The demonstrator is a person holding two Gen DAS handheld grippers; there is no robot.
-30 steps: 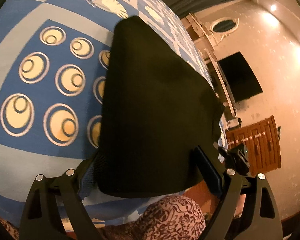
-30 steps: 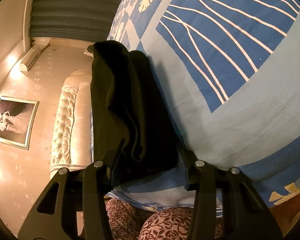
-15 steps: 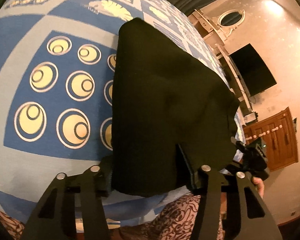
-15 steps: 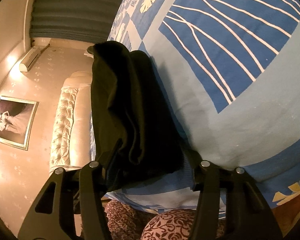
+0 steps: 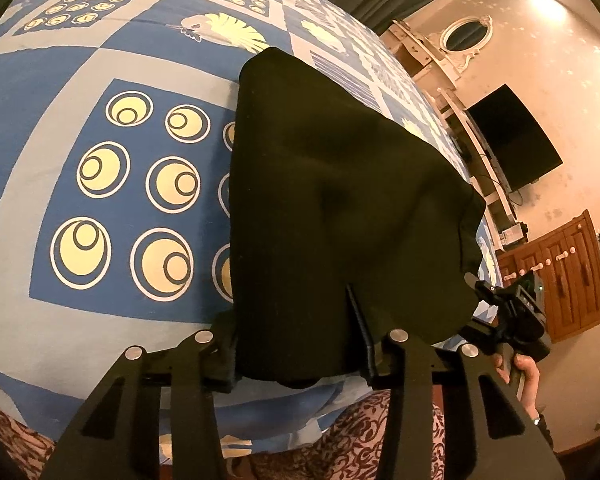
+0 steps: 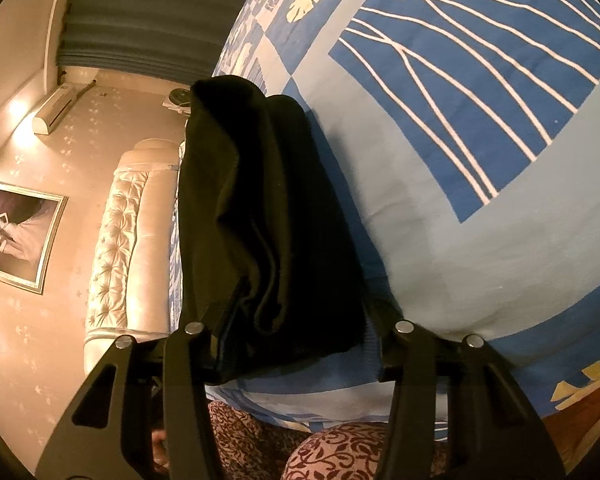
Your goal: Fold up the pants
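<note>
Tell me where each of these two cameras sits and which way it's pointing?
Left wrist: rides on the left gripper, looking along its fingers, tilted down at the black pants on the blue patterned bedspread; its jaws have just been closing with the pants between them. The other hand shows at right.
Right wrist: rides on the right gripper, facing the same pants, with the padded headboard at left.
Shared: pants, bedspread, and the person's patterned trousers below.
</note>
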